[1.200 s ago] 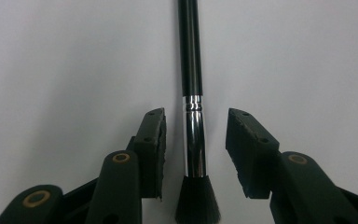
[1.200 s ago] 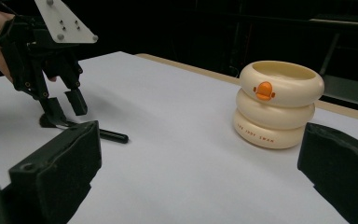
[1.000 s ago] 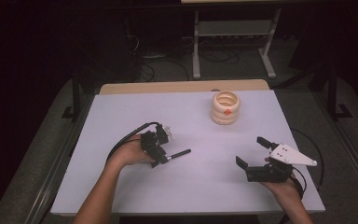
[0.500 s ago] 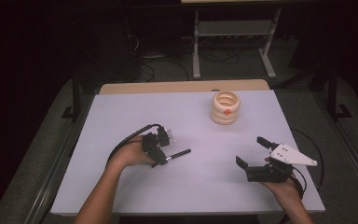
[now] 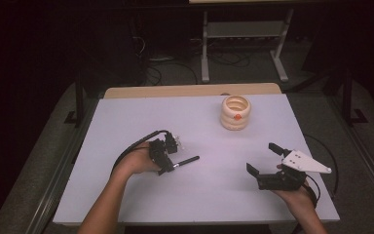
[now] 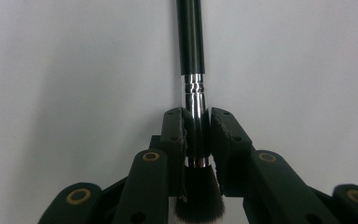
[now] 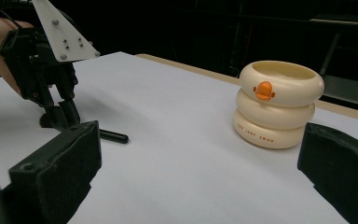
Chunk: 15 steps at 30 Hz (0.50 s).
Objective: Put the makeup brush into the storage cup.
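Note:
A black make-up brush (image 6: 189,37) lies flat on the white table (image 5: 126,122), its handle (image 5: 187,160) pointing right. My left gripper (image 6: 196,135) has just been closing and is now shut on the brush's silver collar, with the bristles down between its jaws. In the high view the left gripper (image 5: 168,165) sits at centre left. My right gripper (image 5: 263,158) stands open near the front right with nothing between its jaws. From the right gripper (image 7: 198,140) view, the left gripper (image 7: 60,112) and the brush handle (image 7: 114,136) show on the left.
A cream ringed holder with an orange duck face (image 5: 235,112) stands upright at the back right of the table, also in the right gripper view as the holder (image 7: 277,105). A metal stand (image 5: 243,29) and cables lie on the floor beyond the table's far edge.

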Available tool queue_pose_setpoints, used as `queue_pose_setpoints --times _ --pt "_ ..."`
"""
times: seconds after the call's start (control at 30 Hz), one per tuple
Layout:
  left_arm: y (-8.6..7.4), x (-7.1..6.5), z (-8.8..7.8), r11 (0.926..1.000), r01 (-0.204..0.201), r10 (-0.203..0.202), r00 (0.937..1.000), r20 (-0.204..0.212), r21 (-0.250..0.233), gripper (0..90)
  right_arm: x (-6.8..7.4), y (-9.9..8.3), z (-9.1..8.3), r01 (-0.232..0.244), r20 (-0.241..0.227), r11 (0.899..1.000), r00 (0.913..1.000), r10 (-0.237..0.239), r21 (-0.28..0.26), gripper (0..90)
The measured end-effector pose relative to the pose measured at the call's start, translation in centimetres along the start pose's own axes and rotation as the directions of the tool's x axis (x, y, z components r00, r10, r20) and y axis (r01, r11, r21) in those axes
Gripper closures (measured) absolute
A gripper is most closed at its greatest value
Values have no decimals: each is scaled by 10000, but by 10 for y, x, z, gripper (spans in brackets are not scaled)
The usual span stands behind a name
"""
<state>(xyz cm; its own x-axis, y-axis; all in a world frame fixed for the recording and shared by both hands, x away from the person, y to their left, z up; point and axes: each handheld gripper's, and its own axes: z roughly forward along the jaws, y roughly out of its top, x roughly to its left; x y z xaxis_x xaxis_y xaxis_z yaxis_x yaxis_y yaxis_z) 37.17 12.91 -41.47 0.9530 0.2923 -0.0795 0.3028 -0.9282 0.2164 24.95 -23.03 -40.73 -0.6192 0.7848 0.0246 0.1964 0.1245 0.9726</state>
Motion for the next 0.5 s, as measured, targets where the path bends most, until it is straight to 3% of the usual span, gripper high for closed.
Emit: queue_pose_setpoints --times 0.37,0.5 --pt "1 -2 1 10000 8 -7 9999 -130 68 767 0 0 0 25 6 10000 10000 -25 -7 0" --pt "2 -2 1 9998 -163 166 9997 -176 138 772 0 0 0 43 6 10000 10000 -43 12 0"
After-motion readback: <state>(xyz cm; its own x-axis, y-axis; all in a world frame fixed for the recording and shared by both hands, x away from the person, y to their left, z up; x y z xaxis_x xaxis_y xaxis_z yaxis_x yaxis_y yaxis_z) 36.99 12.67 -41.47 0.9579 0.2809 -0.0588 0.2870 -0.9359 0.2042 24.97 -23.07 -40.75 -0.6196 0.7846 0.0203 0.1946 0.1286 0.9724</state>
